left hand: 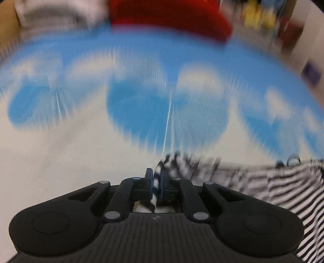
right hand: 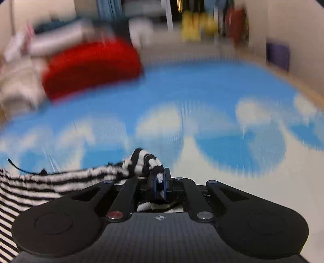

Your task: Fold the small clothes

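Observation:
A black-and-white striped garment (left hand: 279, 186) hangs between both grippers above a blue mat with white cloud shapes (left hand: 141, 66). In the left wrist view my left gripper (left hand: 157, 178) is shut on a bunched corner of the striped cloth, and the rest trails to the lower right. In the right wrist view my right gripper (right hand: 160, 178) is shut on another bunched corner of the striped garment (right hand: 50, 182), which stretches away to the lower left. Both views are motion-blurred.
A red cushion-like object (right hand: 91, 66) lies at the mat's far side, also red cushion (left hand: 168, 18). Pale and grey clothes (right hand: 22, 89) are heaped beside it at the left. Yellow and red items (right hand: 196, 24) stand by the far wall. A purple box (right hand: 277, 54) sits at right.

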`<state>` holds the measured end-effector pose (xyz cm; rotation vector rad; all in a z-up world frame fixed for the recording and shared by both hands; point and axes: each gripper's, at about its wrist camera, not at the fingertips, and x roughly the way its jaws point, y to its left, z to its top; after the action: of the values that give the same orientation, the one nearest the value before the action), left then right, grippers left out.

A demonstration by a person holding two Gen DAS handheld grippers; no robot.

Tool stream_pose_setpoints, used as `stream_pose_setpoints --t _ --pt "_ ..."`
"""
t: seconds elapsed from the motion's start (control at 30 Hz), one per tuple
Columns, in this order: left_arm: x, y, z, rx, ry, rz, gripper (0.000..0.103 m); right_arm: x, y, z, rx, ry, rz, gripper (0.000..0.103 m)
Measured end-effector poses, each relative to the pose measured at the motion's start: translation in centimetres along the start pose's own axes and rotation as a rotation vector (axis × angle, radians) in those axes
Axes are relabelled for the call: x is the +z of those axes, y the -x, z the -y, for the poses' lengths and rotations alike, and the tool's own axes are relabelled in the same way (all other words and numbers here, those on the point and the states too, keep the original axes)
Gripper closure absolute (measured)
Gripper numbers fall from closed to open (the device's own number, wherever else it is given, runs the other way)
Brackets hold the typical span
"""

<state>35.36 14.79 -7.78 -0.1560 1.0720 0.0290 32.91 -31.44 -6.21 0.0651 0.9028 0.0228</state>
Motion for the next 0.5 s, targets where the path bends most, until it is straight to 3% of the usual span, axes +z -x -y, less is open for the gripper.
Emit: stream_pose_setpoints --t 0.03,0.07,0.1,0.23,0.37,0.43,0.5 --pt "-0.3 -0.6 0.0 0.013 -0.012 -0.032 0.085 -0.7 -1.7 -0.3 -0.034 0.023 -0.091 0.091" --pt "-0.3 -0.1 0.1 0.031 -0.029 -0.008 0.071 -1.2 -2.5 -0.4 -0.035 0.032 -0.141 0.087" --pt "0.0 0.5 0.1 0.034 -0.037 -0.002 0.064 -1.5 -2.6 -0.5 -0.041 0.036 -0.156 0.084" --pt "-0.2 3.5 -2.1 -0.078 0.051 -0.008 0.063 -1.2 0.3 0.2 -0.035 0.004 -0.087 0.067" --pt "-1.4 7.6 -3.7 -0.107 0.069 -0.096 0.063 -1.5 3.9 2.8 0.063 -0.081 -0.120 0.067" --pt "-2.9 10.0 -4.7 -0.154 0.071 -0.107 0.062 -1.7 5.9 4.0 0.101 -0.111 -0.133 0.060" --pt "-5.1 11.5 -5.9 -0.219 0.116 -0.119 0.049 -2.6 7.8 5.2 0.133 -0.133 -0.148 0.053"
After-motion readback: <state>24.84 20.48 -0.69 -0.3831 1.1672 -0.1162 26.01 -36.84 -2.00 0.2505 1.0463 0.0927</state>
